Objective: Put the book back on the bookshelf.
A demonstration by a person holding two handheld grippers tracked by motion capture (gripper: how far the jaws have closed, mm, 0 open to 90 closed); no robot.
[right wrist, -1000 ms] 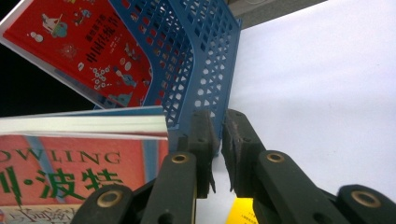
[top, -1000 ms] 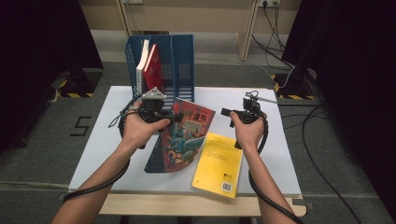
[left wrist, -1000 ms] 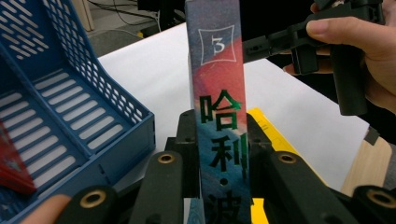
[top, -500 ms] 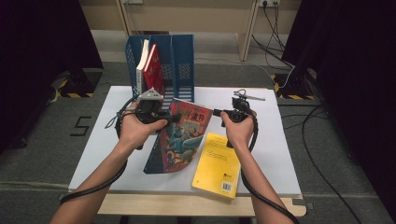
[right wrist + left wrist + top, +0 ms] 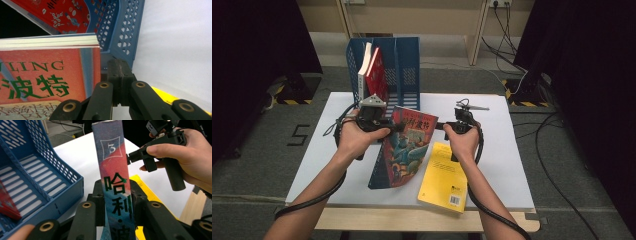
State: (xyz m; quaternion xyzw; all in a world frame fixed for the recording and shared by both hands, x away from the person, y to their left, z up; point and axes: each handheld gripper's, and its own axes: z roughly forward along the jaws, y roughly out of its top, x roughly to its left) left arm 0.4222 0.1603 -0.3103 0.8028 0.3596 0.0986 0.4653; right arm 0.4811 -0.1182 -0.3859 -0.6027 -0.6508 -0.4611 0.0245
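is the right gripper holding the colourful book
No, in the right gripper view the right gripper is shut on nothing, its pads pressed together beside the colourful book.

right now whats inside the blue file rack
A red book leans in the left slot of the blue file rack, a white-edged one beside it. The right slot looks empty; its floor is partly hidden.

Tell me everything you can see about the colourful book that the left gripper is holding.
The colourful book is a thick paperback with a red, blue and teal illustrated cover and green Chinese characters; its spine carries a boxed 3. It stands tilted on the white table, raised at its top end. The left gripper is clamped across its spine. The right gripper, jaws together and empty, sits beside the cover's edge. The book's lower corner lies next to the yellow book, and the blue file rack stands behind it.
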